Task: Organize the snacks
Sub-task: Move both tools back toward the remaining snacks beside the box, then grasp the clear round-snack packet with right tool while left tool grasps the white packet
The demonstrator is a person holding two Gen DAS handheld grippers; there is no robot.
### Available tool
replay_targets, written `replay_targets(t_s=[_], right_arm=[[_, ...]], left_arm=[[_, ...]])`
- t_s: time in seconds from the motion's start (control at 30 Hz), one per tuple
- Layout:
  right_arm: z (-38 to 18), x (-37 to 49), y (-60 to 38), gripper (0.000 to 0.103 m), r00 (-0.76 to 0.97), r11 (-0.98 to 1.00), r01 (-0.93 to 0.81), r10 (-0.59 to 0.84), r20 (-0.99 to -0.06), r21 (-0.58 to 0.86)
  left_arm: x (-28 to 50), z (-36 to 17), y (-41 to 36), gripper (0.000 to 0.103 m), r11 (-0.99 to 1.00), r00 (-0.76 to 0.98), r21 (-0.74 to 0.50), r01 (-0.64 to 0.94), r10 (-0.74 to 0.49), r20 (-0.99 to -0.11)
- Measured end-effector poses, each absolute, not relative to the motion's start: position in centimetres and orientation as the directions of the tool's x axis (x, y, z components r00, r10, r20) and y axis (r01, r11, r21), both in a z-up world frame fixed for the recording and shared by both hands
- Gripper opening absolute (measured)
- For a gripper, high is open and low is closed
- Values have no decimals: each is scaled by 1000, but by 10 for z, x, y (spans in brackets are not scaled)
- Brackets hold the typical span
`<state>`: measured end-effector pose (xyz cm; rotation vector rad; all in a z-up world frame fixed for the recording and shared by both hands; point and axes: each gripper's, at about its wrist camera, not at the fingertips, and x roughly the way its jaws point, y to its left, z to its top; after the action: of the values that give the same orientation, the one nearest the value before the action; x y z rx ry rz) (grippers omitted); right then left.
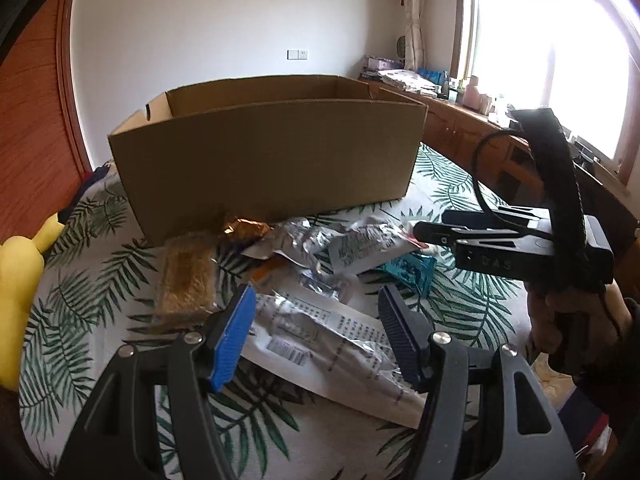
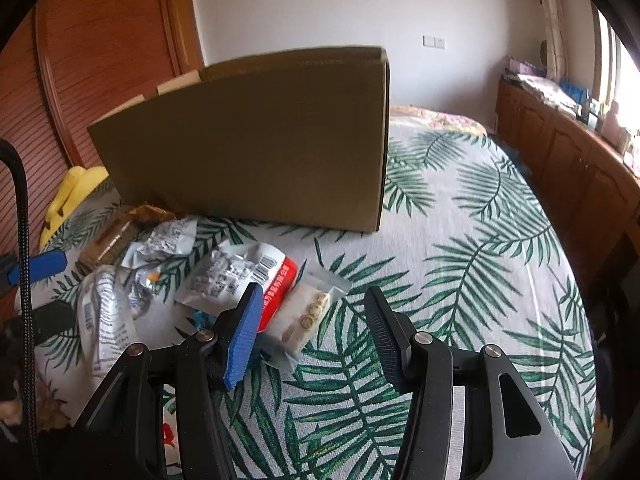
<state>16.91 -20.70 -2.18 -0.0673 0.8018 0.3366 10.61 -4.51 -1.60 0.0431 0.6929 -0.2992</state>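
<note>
An open cardboard box [image 1: 272, 152] stands on the leaf-print bedsheet [image 1: 96, 264], with a heap of snack packets in front of it. My left gripper [image 1: 316, 332] is open just above a silver-white printed packet [image 1: 320, 344]; a brown cracker block [image 1: 184, 280] lies to its left. My right gripper [image 2: 312, 328] is open over a clear packet of small round biscuits [image 2: 308, 316], which lies nearer its blue pad without being pinched. A red-and-white packet [image 2: 276, 280] lies beside that. In the left wrist view the right gripper [image 1: 430, 232] reaches into the heap from the right.
A yellow plush toy [image 1: 16, 280] lies at the bed's left edge, by a red-brown slatted wardrobe door [image 2: 80, 80]. Wooden cabinets [image 2: 568, 152] run under the window on the right. The sheet [image 2: 480, 260] right of the box [image 2: 260, 144] is bare.
</note>
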Motion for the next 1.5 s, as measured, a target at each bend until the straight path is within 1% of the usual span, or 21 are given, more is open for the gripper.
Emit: replay_targets(t_s=[0.07,0.13,0.2,0.23,0.33,0.57,0.7,0.77,0.87,0.93,1.1,1.27,1.4,1.5], right_arm=[[-25,172,-205,45,632,947,-314,257,-731,61],[-27,174,-205,44,625,949,-308,256,-738,68],[-28,174,-206,38,627,952,-300,247,-739,64],[-29,175,-207,31,627,955,-291,239,-742,62],[-34,178,-209,23,606,957,-281,234,-760,70],[-37,181,-205,24,611,957,-286,216,-762,42],[-37,178,-204,24,616,958,-283,213,-758,40],[-37,175,-202,24,618,958,-283,211,-757,36],[-37,175,-201,24,620,959,-283,209,-757,33],[-37,174,-202,24,620,959,-283,210,-756,34],[-36,174,-202,24,623,959,-282,206,-755,30],[-36,174,-202,24,624,959,-281,203,-754,26],[-36,174,-202,24,626,960,-279,201,-753,24],[-37,174,-202,24,626,960,-279,200,-754,23]], left_arm=[[105,-19,-48,64,957,724,-63,284,-257,-640],[104,-21,-50,64,956,719,-69,284,-260,-644],[102,-22,-51,64,958,716,-74,277,-258,-649],[102,-23,-51,64,959,714,-80,273,-258,-651],[101,-24,-51,65,964,713,-87,252,-246,-657],[104,-32,-53,69,979,714,-63,194,-185,-675],[110,-38,-60,70,985,707,-14,170,-132,-695],[110,-43,-66,73,986,711,45,163,-86,-698],[108,-45,-67,74,982,715,94,163,-52,-697],[107,-44,-64,74,982,717,97,164,-51,-696],[104,-37,-45,74,988,715,63,139,-56,-697],[88,-28,-20,74,992,703,-43,120,-116,-702],[82,-33,-9,74,983,660,-146,107,-181,-730],[84,-41,-12,74,979,629,-174,102,-199,-751]])
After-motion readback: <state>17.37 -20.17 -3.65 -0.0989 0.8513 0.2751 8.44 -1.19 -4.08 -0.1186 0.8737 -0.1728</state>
